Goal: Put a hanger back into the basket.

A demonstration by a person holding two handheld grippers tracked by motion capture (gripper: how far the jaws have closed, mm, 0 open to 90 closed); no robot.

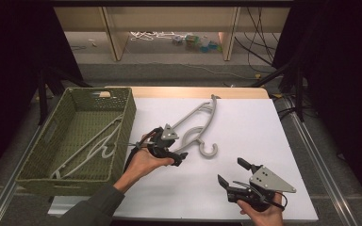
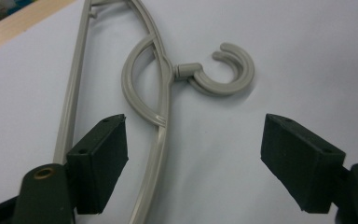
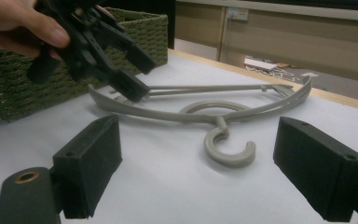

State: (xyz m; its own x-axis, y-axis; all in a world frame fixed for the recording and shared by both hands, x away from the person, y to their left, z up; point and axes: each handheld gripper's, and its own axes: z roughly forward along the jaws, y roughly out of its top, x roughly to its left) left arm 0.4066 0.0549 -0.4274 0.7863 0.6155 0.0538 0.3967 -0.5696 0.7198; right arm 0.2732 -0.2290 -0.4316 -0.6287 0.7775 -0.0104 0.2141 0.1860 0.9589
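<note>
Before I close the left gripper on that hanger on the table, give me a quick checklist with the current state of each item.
1. Left gripper jaws open: ok, wide apart.
2. Grey hanger lying flat on the white table: ok.
3. Hanger arm between the left jaws: ok, it runs up between them in the left gripper view, nearer the left jaw.
4. Jaws already touching the hanger: cannot tell.
5. Right gripper out of the way: ok, open and apart from the hanger, near the table's front edge.
6. Green basket room: ok, it holds one hanger with space left.
</note>
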